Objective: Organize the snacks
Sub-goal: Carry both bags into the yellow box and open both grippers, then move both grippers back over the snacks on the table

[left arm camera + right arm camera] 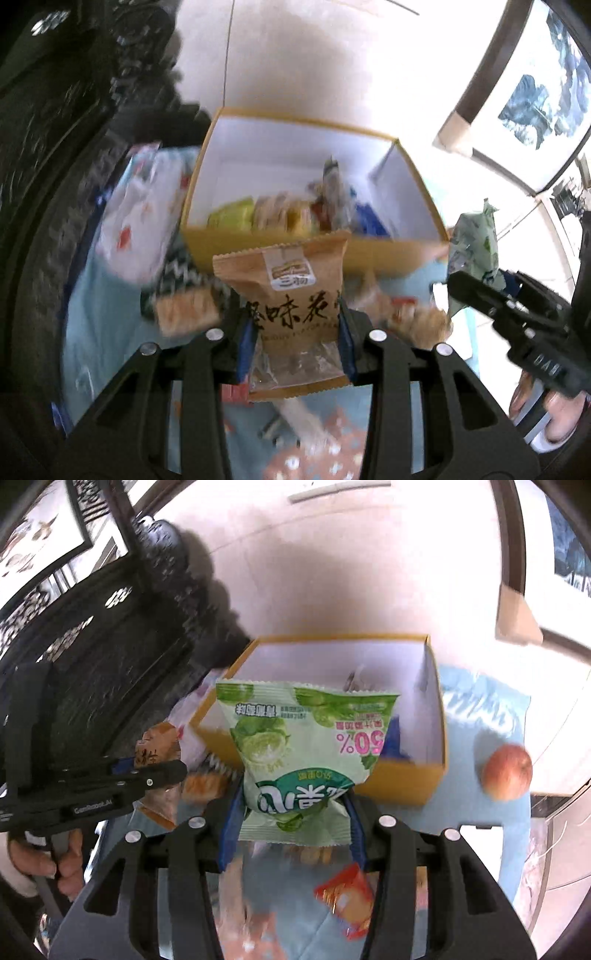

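My left gripper is shut on a brown snack packet with dark lettering, held up just in front of the yellow box. The box has white inner walls and holds several snack packets. In the right wrist view, my right gripper is shut on a green and white snack packet, also lifted before the yellow box. Each view shows the other gripper from the side: the right gripper with its green packet, and the left gripper with its brown packet.
A light-blue cloth covers the table under the box. Loose snacks lie on it, among them a cracker packet, a white bag and a red-orange packet. An apple sits right of the box. Dark carved furniture stands at the left.
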Demonstrator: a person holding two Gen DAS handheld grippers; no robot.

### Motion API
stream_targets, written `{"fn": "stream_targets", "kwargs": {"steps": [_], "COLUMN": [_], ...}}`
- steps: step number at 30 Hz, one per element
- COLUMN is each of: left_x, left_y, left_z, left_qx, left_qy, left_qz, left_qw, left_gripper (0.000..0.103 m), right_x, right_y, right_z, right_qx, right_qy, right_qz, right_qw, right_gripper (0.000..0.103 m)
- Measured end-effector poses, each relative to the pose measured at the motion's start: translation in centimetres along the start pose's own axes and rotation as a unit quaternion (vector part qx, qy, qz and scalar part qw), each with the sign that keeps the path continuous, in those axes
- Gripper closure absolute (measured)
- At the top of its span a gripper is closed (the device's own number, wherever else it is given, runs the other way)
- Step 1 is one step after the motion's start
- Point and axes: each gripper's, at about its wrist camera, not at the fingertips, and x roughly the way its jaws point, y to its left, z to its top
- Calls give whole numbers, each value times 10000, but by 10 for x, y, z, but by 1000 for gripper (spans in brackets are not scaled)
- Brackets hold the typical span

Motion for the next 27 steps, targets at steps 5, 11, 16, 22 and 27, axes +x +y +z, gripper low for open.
{"fn": "stream_targets", "kwargs": {"steps": [5, 11, 16, 22, 27], "left_x": [29, 77, 110, 117, 106], "left_y": [-3, -1, -3, -1, 2], "left_z": [42, 76, 85, 87, 82], "left_qx": [48, 68, 80, -50, -63], "left_qy": [-43, 106, 272, 156, 167], "left_qz": [105, 244, 340, 679, 623], "left_qw": [9999, 9996, 9990, 9976, 9979], "left_gripper": [66, 66, 65, 15, 15], "right_x": [34, 67, 90, 94, 81], "right_y": [-9, -26, -37, -41, -32], "right_z": [26, 46, 51, 50, 41], "right_qx": [108, 251, 350, 474, 359], "right_qy": [-125, -16, 137, 4, -99], "right_qz": [-273, -423, -509, -661, -587], "right_qw": [9995, 9988, 9980, 9967, 9976], "right_gripper": [54, 54, 52, 33, 31]}}
